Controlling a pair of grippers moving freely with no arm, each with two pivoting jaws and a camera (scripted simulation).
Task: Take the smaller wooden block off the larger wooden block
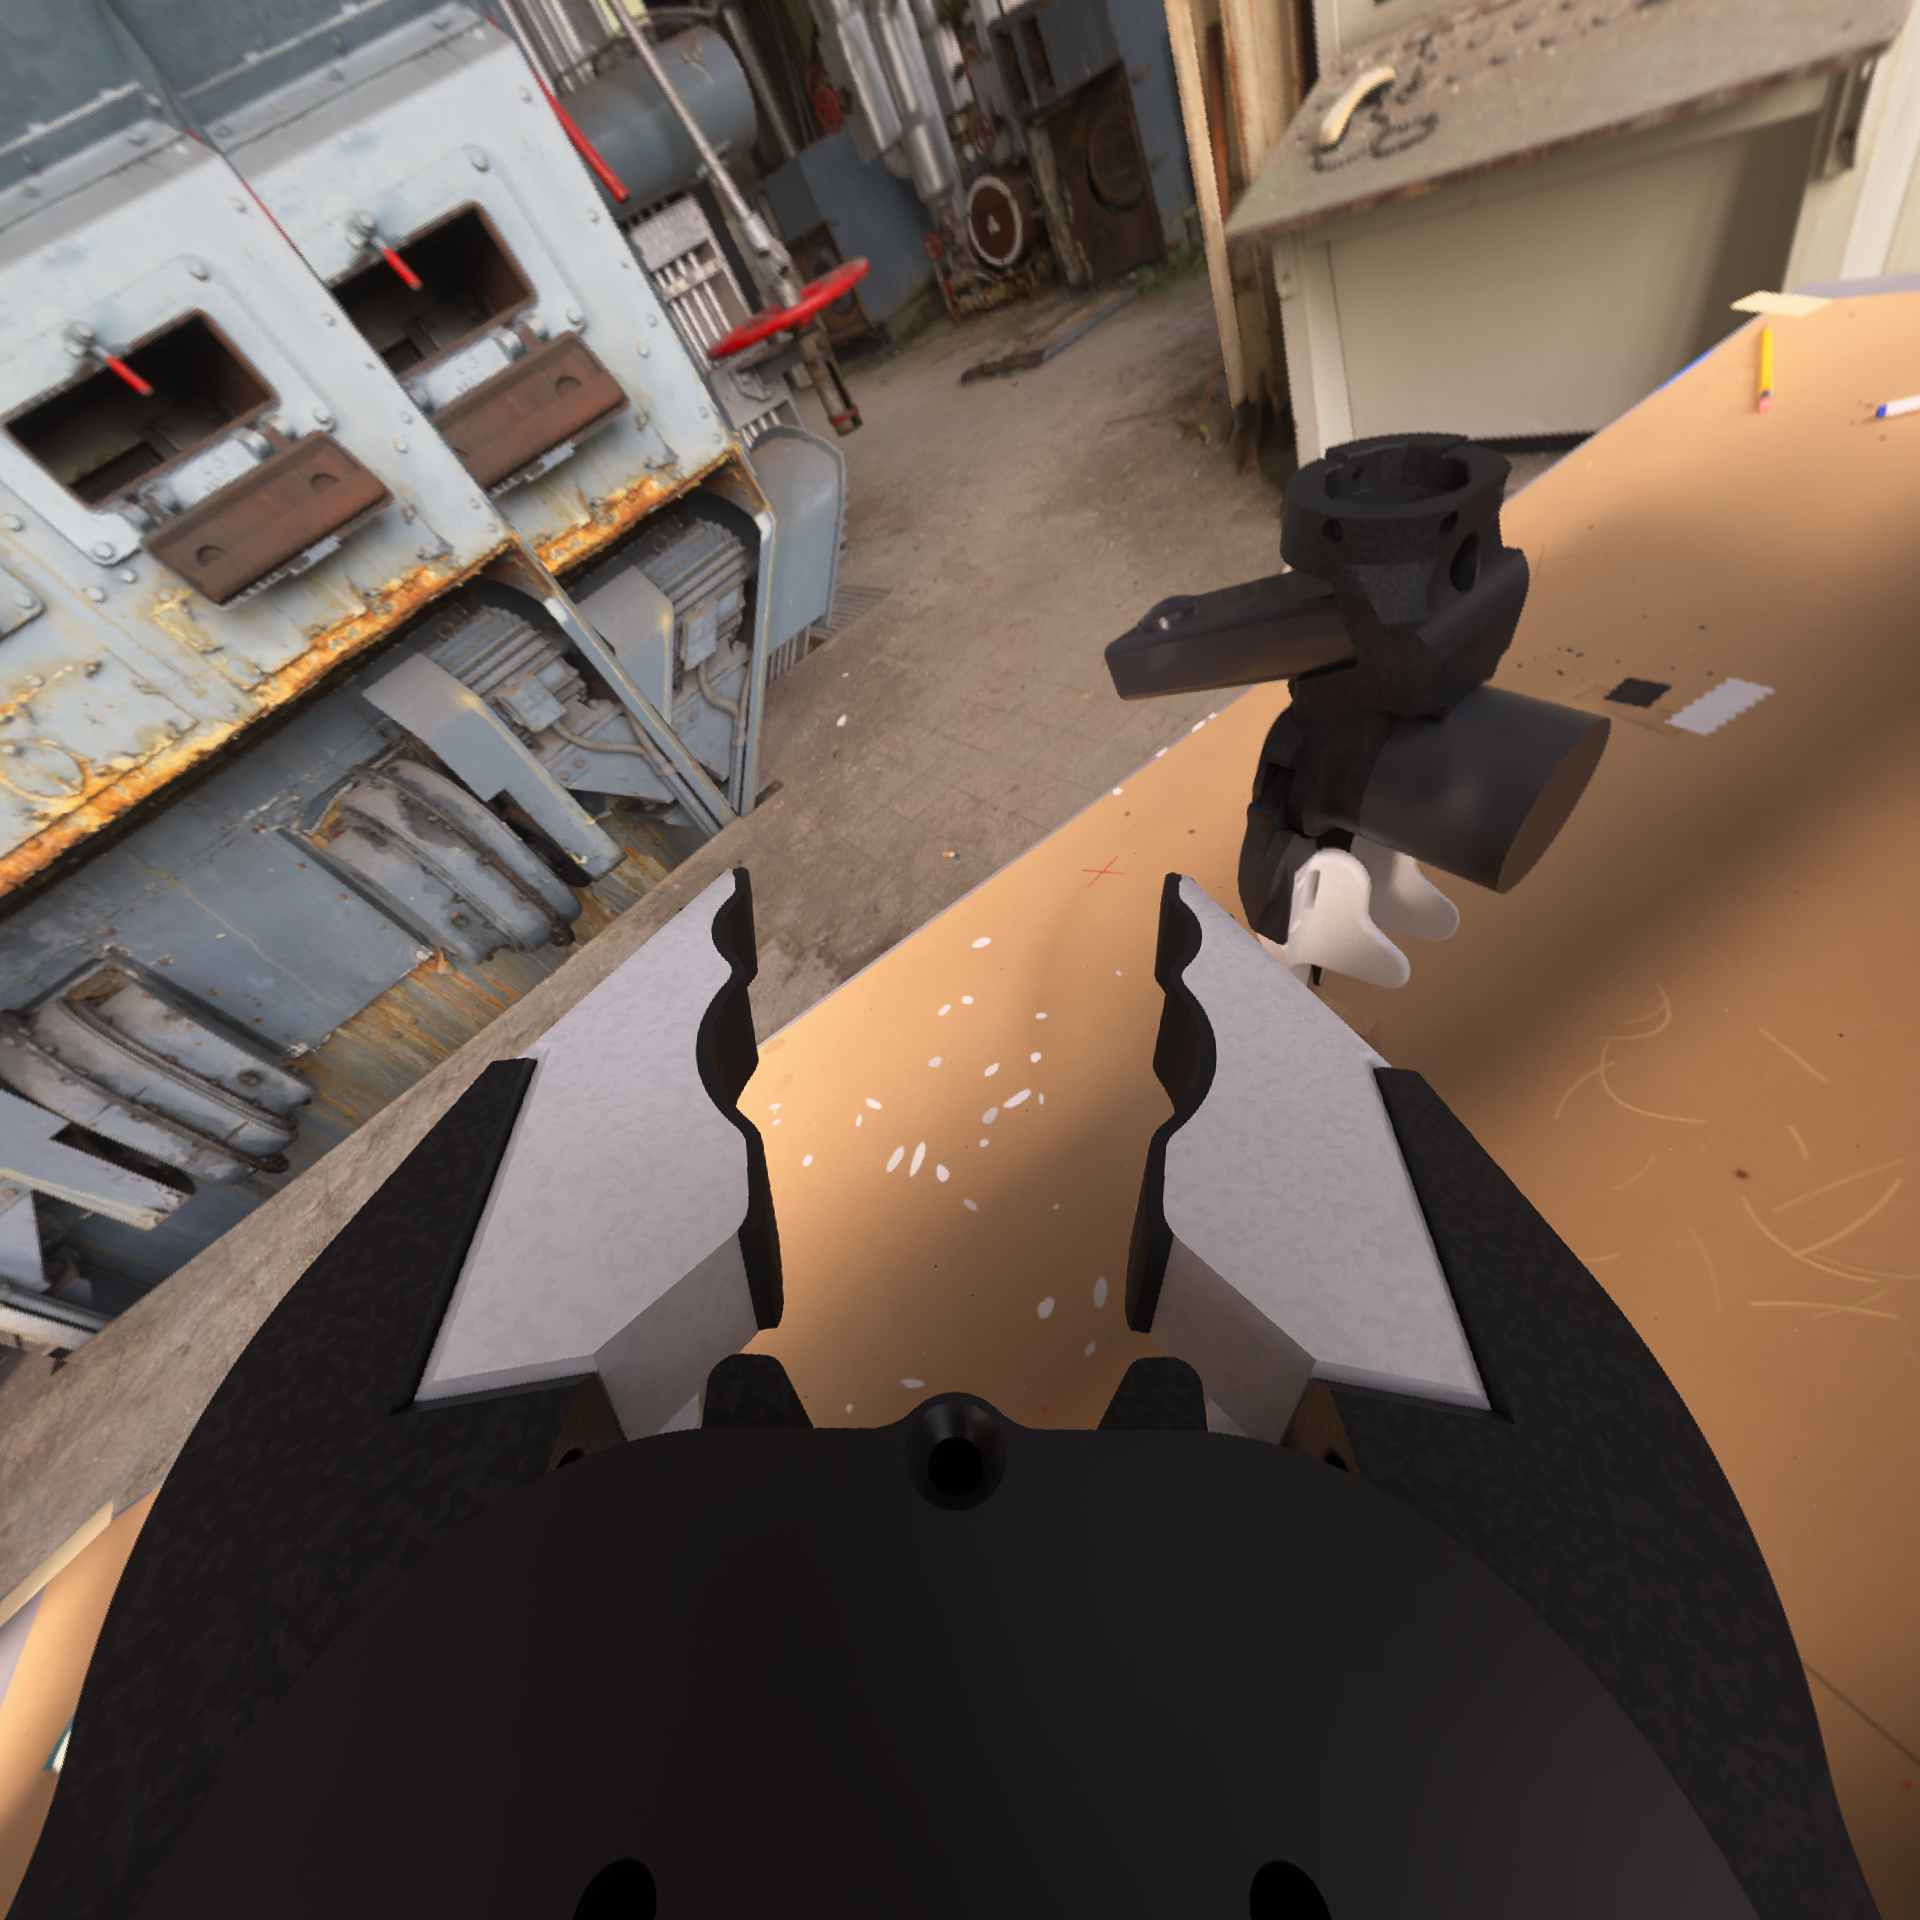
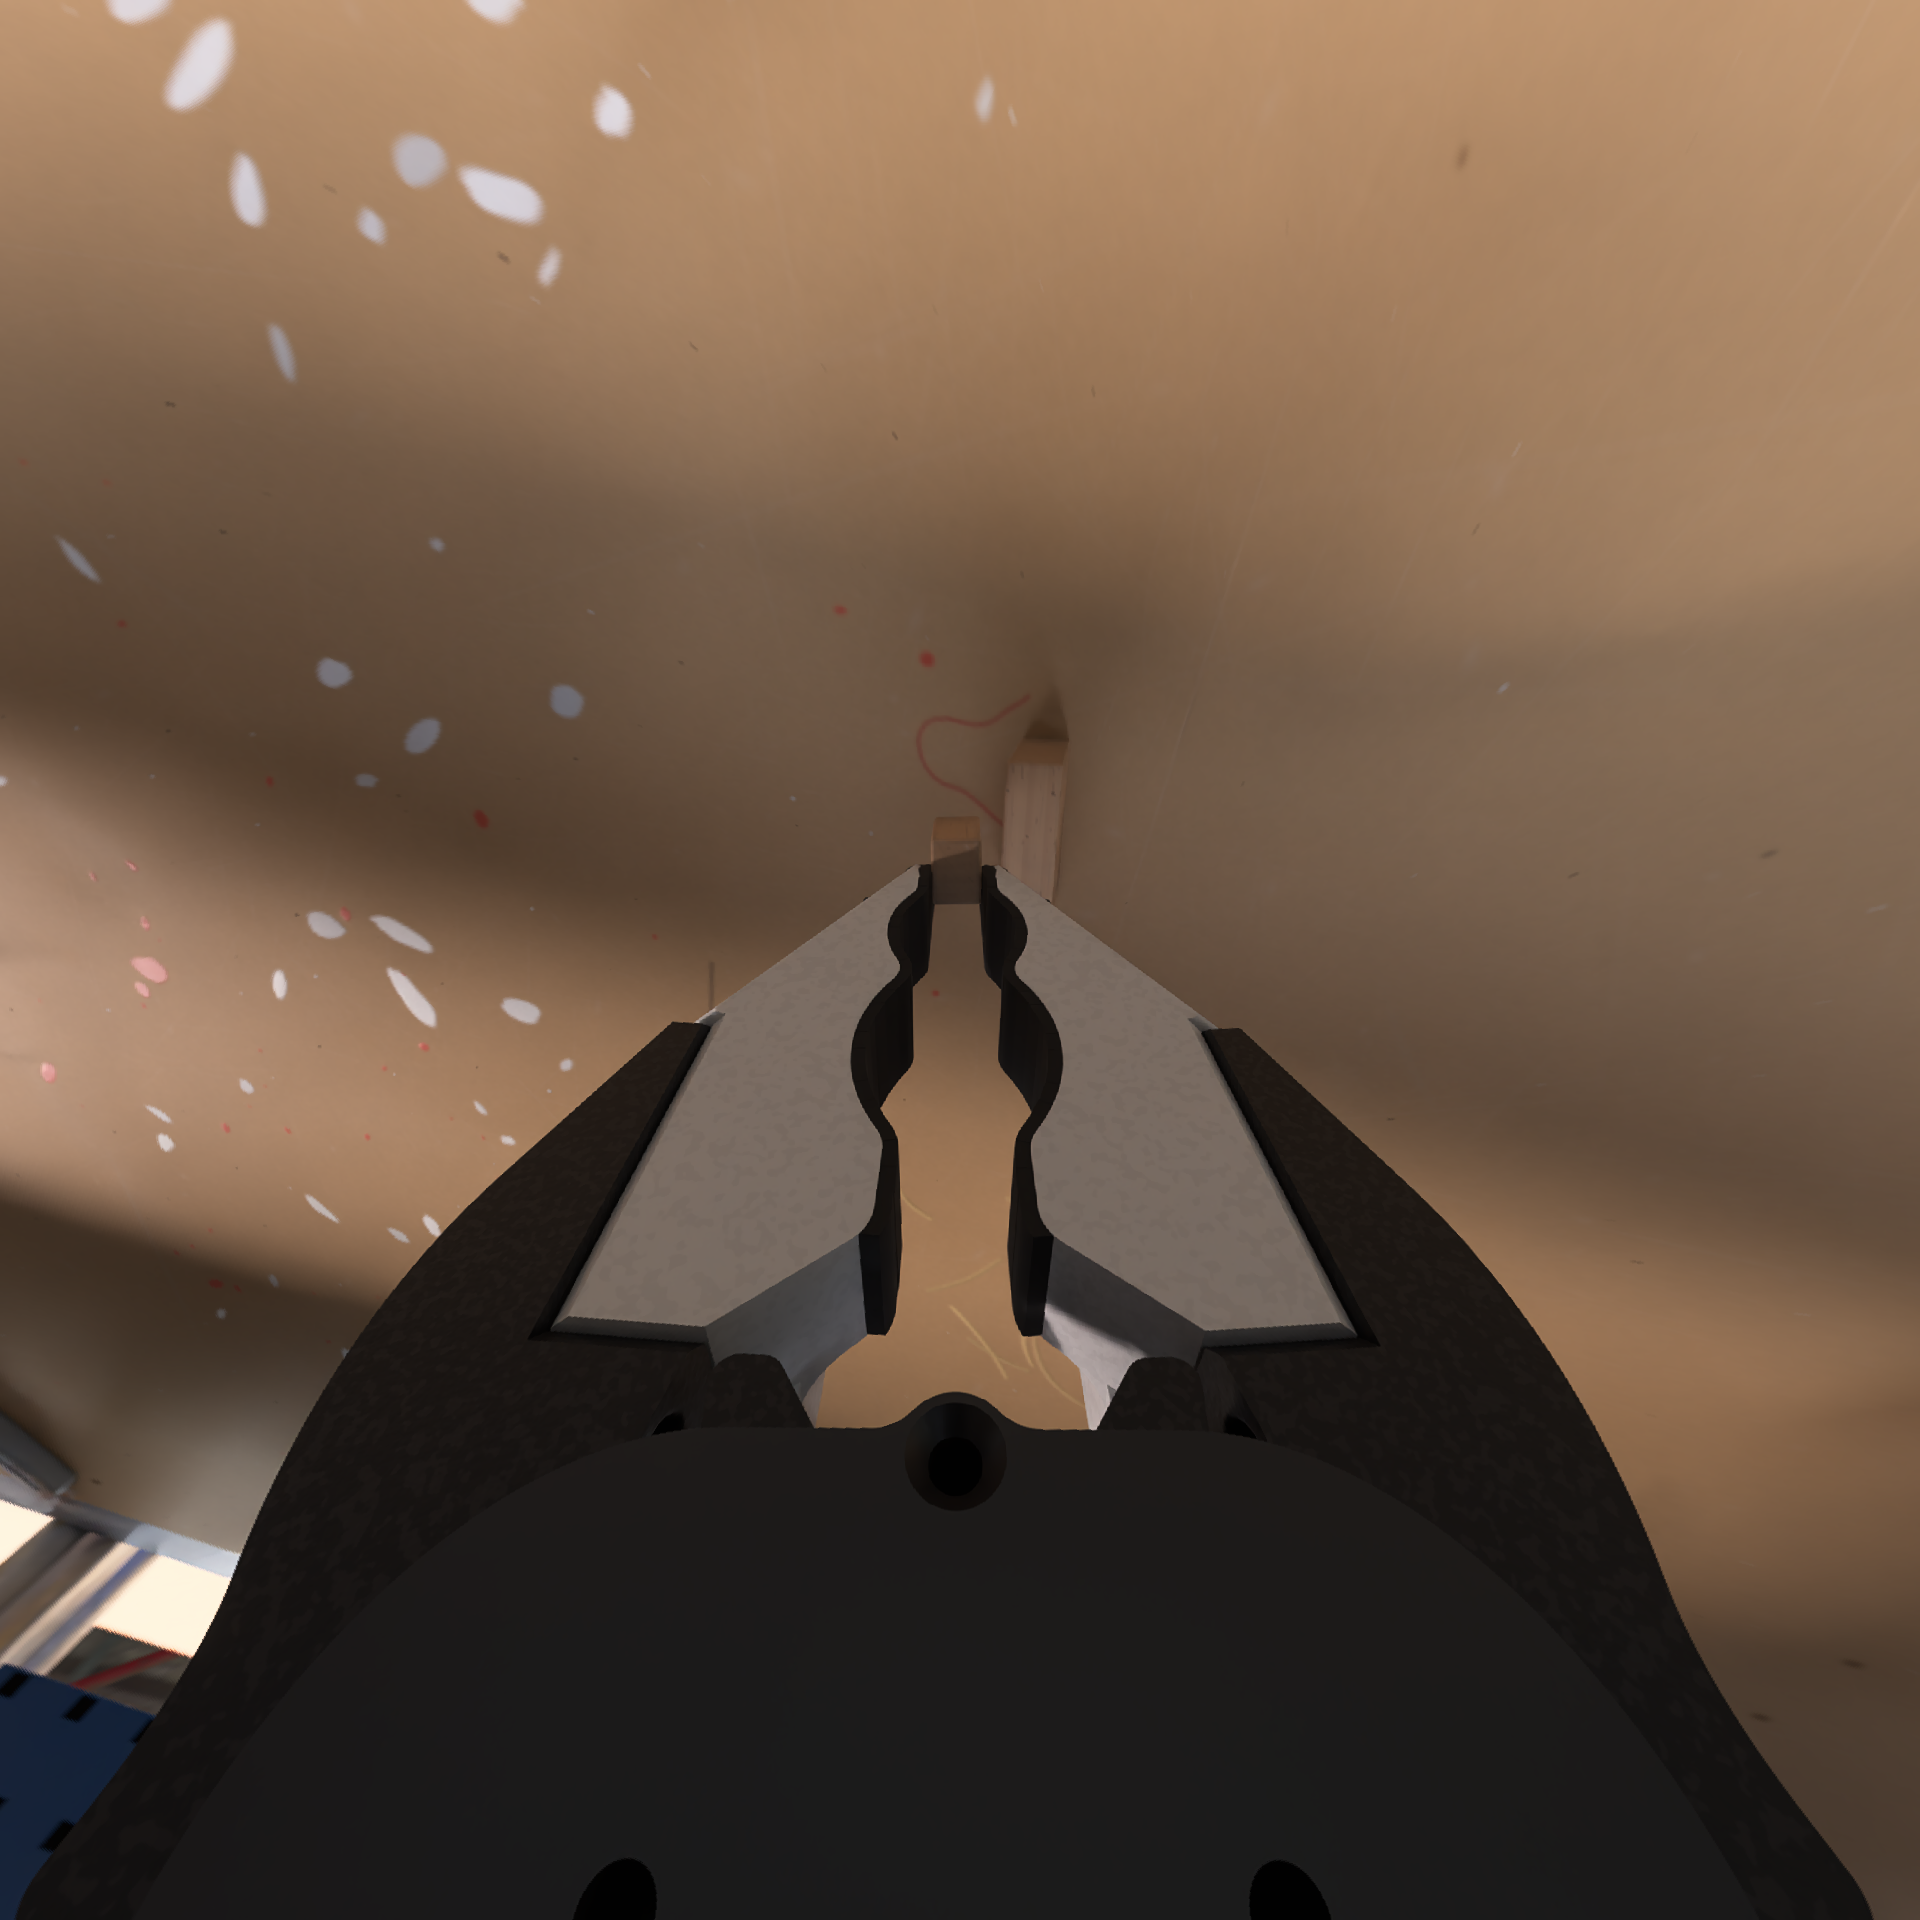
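Note:
In the right wrist view my right gripper (image 2: 957, 878) points down at the brown table (image 2: 1351, 520), with its jaws nearly closed on the smaller wooden block (image 2: 956, 844) at the fingertips. The larger, pale wooden block (image 2: 1034, 821) stands just right of it, against the right fingertip. I cannot tell if the two blocks touch. My left gripper (image 1: 956, 894) is open and empty, over the table's left edge. The right gripper (image 1: 1351, 925) also shows in the left wrist view, tips down on the table. The blocks are hidden there.
A pencil (image 1: 1764, 369) and a pen (image 1: 1896, 407) lie at the table's far end, with a black patch (image 1: 1636, 693) and a white scrap (image 1: 1720, 707) nearer. The table edge (image 1: 935, 914) runs diagonally, with grey machinery beyond. A blue box (image 2: 62, 1756) sits at lower left.

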